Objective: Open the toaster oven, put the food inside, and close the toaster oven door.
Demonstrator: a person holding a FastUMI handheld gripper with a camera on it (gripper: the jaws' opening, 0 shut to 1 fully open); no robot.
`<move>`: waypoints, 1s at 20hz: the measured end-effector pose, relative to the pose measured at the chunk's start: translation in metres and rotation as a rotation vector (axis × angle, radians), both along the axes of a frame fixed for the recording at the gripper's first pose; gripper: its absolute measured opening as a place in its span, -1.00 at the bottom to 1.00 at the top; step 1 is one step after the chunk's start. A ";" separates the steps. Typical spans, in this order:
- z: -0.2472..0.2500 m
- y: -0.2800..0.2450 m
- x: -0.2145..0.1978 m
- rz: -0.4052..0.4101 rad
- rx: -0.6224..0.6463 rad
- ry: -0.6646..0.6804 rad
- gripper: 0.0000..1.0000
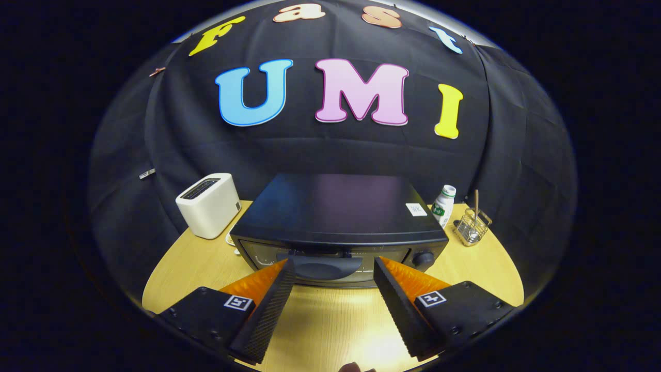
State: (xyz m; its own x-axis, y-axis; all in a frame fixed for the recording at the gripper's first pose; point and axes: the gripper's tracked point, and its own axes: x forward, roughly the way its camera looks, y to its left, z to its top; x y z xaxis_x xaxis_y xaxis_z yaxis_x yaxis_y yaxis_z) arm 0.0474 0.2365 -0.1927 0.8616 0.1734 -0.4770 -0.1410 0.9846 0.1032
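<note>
I logged the gripper with its fingers spread wide and nothing between them, tips just short of the toaster oven front. The toaster oven sat on the wooden table, door shut, its handle in line with the gap between the fingertips. Left of the oven stood a white toaster. Right of the oven stood a small white bottle, and beyond it a wire basket.

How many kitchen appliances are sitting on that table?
2. A black toaster oven just ahead of the open gripper, and a white slot toaster on its left. Anything behind the oven would be hidden.
</note>
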 end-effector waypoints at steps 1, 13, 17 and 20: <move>0.012 -0.004 0.000 0.015 -0.007 -0.033 0.99; 0.144 -0.062 -0.012 0.030 0.025 -0.292 0.99; 0.173 -0.094 -0.016 -0.027 0.051 -0.328 0.97; 0.186 -0.115 -0.016 -0.051 0.036 -0.349 0.97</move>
State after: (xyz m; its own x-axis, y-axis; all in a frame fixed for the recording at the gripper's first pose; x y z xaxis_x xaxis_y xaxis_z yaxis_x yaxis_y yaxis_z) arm 0.0314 0.1212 -0.0069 0.9796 0.1370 -0.1470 -0.1242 0.9879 0.0927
